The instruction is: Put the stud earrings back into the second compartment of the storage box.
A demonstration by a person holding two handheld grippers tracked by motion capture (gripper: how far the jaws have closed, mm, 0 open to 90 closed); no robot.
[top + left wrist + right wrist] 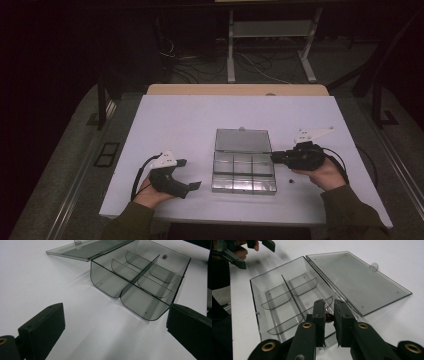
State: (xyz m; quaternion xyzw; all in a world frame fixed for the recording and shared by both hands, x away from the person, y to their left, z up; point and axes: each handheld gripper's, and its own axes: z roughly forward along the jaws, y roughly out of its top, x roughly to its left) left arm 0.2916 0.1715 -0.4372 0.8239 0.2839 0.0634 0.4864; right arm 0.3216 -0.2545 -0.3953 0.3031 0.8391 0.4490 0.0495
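White tabletop [165, 125] under dim light, dark floor and cables beyond. Clear plastic compartment box [243, 172] sits mid-table, its lid [242, 140] folded flat open on the far side; the box's long axis runs toward and away from the person, with one long divider along it and shorter cross walls making six cells. Right gripper [329, 315] has its jaws nearly closed on a small dark red bead [329, 316], held just above the box's near right rim in the right gripper view. A second small dark piece [291, 180] lies on the table just right of the box. Left gripper [192, 174] rests left of the box, jaws wide apart, nothing between them. Judgement: the step is dropping the bead into a cell. Best done by carrying it fully past the rim, centring over one compartment, lowering close to the floor before releasing so it cannot bounce across a divider. Bead too small to tell any axis or pointing.
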